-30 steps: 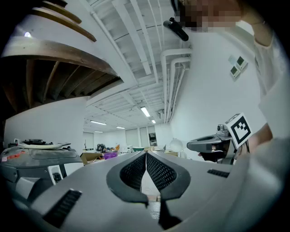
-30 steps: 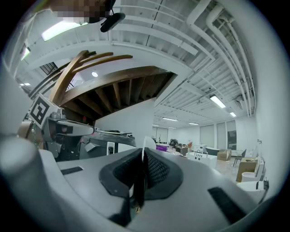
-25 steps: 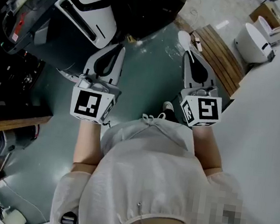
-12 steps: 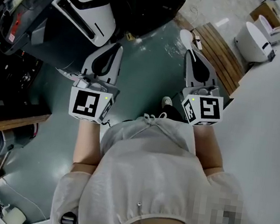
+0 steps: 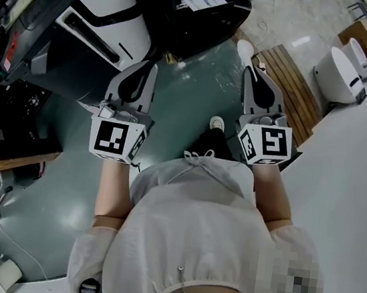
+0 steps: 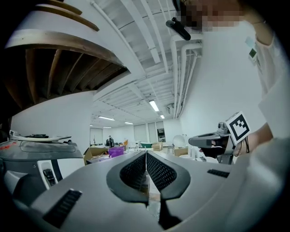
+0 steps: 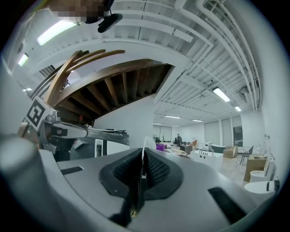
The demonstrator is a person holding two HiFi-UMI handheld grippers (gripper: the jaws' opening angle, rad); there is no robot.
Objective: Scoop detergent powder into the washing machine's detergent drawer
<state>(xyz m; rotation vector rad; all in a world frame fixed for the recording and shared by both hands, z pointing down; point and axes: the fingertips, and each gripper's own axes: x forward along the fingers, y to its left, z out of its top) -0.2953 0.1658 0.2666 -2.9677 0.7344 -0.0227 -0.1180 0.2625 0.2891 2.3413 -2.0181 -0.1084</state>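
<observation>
Stands on a dark green floor [image 5: 189, 103], white shirt [image 5: 192, 231] filling the lower part of the head view, one shoe [image 5: 217, 123] showing just ahead of it. Holds the left gripper [image 5: 150, 66] and the right gripper [image 5: 248, 70] out ahead, side by side and well apart, both pointing forward. Presses the left jaws flat together, mesh pads touching along their length, nothing pinched. Pinches a thin white scoop [image 5: 244, 49] in the right jaws, rounded bowl sticking out past the tips, its thin edge standing up between the pads in the right gripper view. Faces a washing machine [image 5: 107, 12], white with black trim, ahead and to the left, beyond the left gripper and apart from it. Cannot make out the drawer in any view. Has a slatted wooden platform [image 5: 290, 73] ahead on the right, near the scoop, and a white rounded tub [image 5: 341, 69] beyond that.
</observation>
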